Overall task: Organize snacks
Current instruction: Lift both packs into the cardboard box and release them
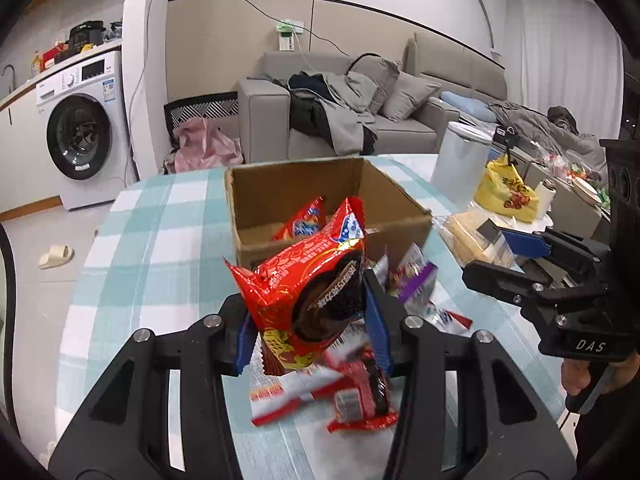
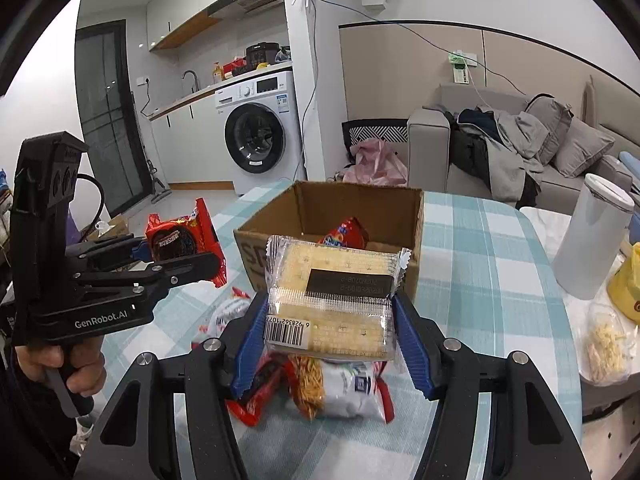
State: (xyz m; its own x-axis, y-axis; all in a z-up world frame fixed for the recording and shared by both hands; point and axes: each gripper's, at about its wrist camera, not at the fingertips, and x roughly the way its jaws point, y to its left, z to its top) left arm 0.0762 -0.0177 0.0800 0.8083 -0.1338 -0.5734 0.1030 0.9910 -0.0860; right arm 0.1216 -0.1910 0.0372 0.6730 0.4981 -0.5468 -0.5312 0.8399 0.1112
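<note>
Item one: red foil chocolate-pie packet (image 1: 316,292), light, crinkly, slippery, pinched at its middle in the left gripper (image 1: 314,322) above the worktop (image 1: 160,240), cardboard box (image 1: 320,196) at twelve o'clock. Item two: clear-wrapped cracker pack (image 2: 332,300), stiff but likely brittle, clamped across its sides by the right gripper (image 2: 330,344), box likewise at twelve o'clock.

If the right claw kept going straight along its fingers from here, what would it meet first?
Probably the near wall of the cardboard box, straight ahead of the right claw, which is shut on a clear cracker pack. The pack leads and would touch first, though it may clear the rim; depth is unclear.
</note>
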